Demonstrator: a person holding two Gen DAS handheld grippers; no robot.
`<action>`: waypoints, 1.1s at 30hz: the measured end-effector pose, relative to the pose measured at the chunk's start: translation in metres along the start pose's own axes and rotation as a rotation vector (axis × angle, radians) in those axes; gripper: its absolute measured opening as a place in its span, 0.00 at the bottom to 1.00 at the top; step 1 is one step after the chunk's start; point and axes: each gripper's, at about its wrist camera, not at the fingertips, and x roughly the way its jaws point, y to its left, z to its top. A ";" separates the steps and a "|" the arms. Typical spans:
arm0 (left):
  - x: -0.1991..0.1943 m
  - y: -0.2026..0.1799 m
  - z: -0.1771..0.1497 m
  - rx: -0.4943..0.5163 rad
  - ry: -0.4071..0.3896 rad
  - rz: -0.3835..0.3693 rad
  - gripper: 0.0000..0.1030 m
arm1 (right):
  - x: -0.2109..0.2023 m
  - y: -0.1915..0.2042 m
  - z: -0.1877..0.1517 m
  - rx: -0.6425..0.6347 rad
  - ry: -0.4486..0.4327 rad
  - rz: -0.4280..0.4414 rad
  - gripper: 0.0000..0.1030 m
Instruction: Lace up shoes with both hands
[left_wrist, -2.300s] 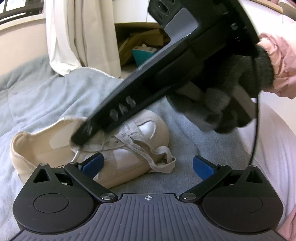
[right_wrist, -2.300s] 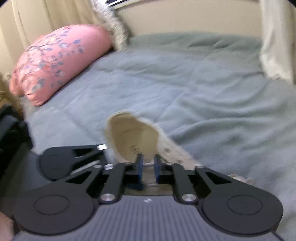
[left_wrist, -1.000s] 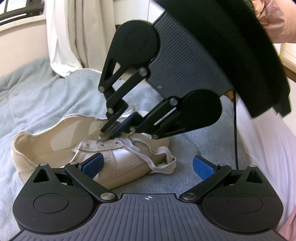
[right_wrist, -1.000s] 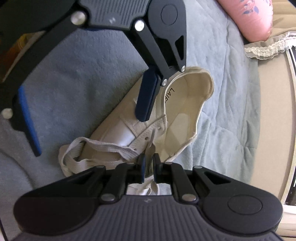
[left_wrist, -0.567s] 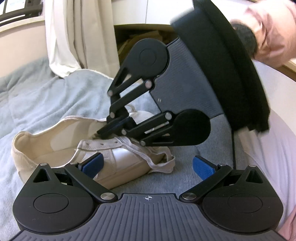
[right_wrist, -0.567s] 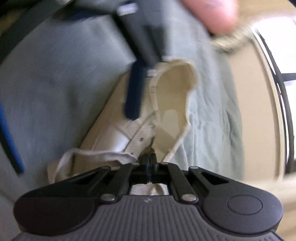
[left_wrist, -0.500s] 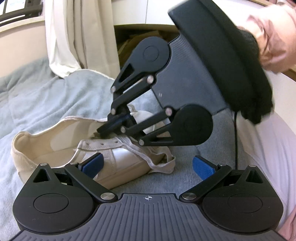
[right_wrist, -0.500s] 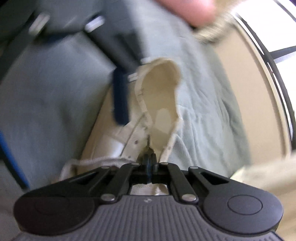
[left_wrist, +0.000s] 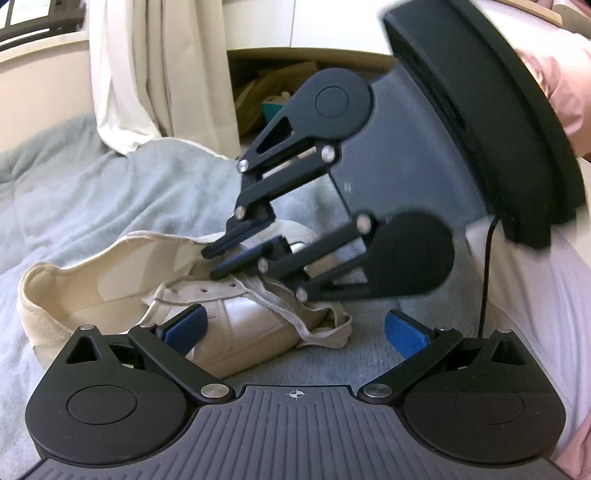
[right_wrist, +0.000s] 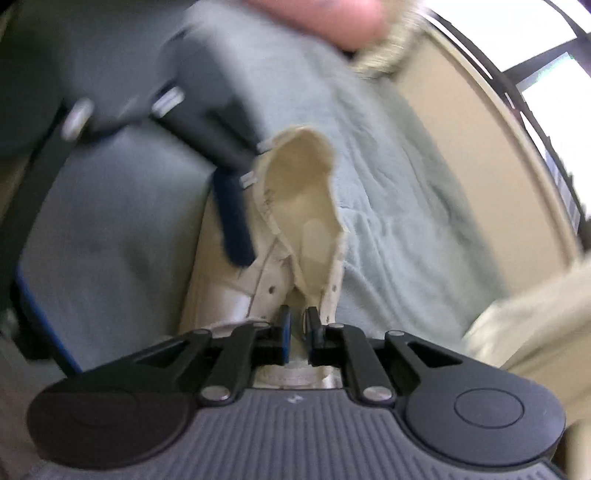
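A cream and white sneaker (left_wrist: 243, 325) lies on its side on the grey blanket (left_wrist: 92, 192), its flat cream lace (left_wrist: 321, 325) looped loosely at the toe end. My left gripper (left_wrist: 295, 328) stands wide open low in front of the shoe, touching nothing. In the left wrist view my right gripper (left_wrist: 216, 263) reaches in from the upper right, tips at the shoe's eyelets. In the blurred right wrist view, my right gripper (right_wrist: 298, 330) hovers over the shoe (right_wrist: 306, 192) throat, jaws parted by a narrow gap with nothing seen between. A blue pad (right_wrist: 232, 221) of the left gripper rests beside the shoe.
A white curtain (left_wrist: 147, 74) hangs behind, with an open cardboard box (left_wrist: 266, 85) beside it. A pink sleeve (left_wrist: 554, 74) holds the right gripper, and a black cable (left_wrist: 487, 277) drops over white fabric. In the right wrist view, a pink pillow (right_wrist: 325, 18) sits beyond the blanket (right_wrist: 388, 184).
My right gripper's jaws were pressed together half a second ago and now stand slightly apart. It has swung round over the shoe's opening. My left gripper has stayed put.
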 end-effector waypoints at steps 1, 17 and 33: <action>-0.006 0.006 -0.002 0.006 0.000 -0.017 1.00 | 0.003 0.004 0.004 -0.053 0.024 -0.008 0.10; -0.010 0.010 -0.003 -0.001 -0.007 -0.020 1.00 | 0.059 -0.077 0.026 0.214 0.276 0.364 0.06; -0.020 0.006 -0.003 -0.020 -0.008 -0.027 1.00 | 0.014 -0.061 -0.019 0.710 -0.039 0.149 0.00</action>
